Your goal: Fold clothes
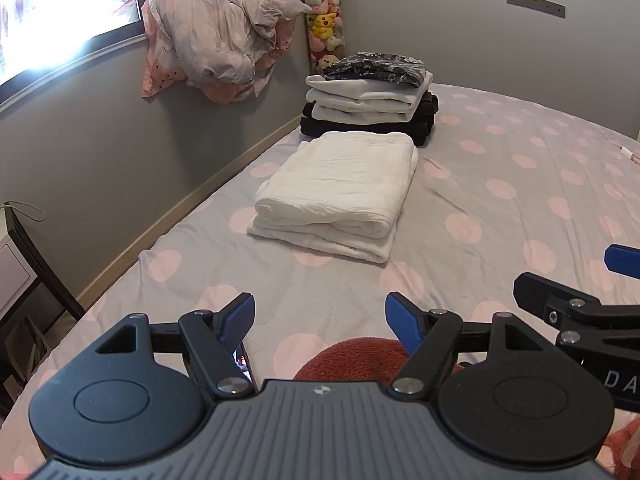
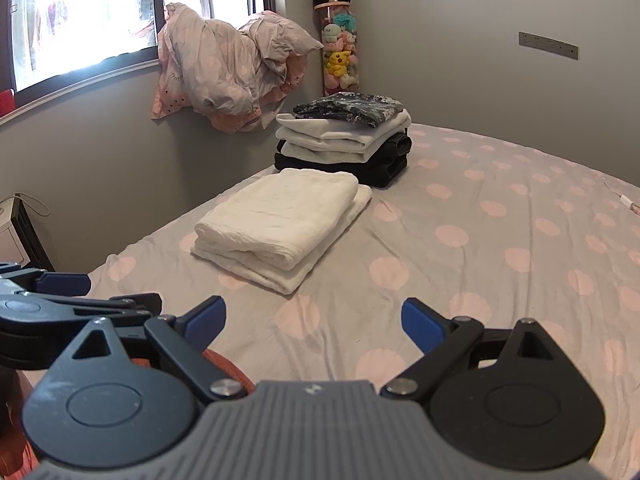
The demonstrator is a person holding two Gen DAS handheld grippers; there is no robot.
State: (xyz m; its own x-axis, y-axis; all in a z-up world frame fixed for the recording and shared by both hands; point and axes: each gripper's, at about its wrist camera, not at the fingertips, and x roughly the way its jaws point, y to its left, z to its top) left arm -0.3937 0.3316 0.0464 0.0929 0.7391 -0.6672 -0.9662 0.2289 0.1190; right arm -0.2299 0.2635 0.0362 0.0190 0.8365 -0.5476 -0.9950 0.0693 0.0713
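Both grippers hover low over the near end of the bed (image 1: 500,160), jaws spread and holding nothing: the left gripper (image 1: 320,320) and the right gripper (image 2: 312,320) sit side by side. A rust-red garment (image 1: 352,358) lies bunched just under the left gripper, mostly hidden. Beyond it rests a folded white towel (image 1: 340,188), and farther back, touching the towel, a stack of folded clothes (image 1: 370,96). The next step is probably picking up the red piece; each gripper should pinch a separate edge or corner, then lift and spread it flat before folding.
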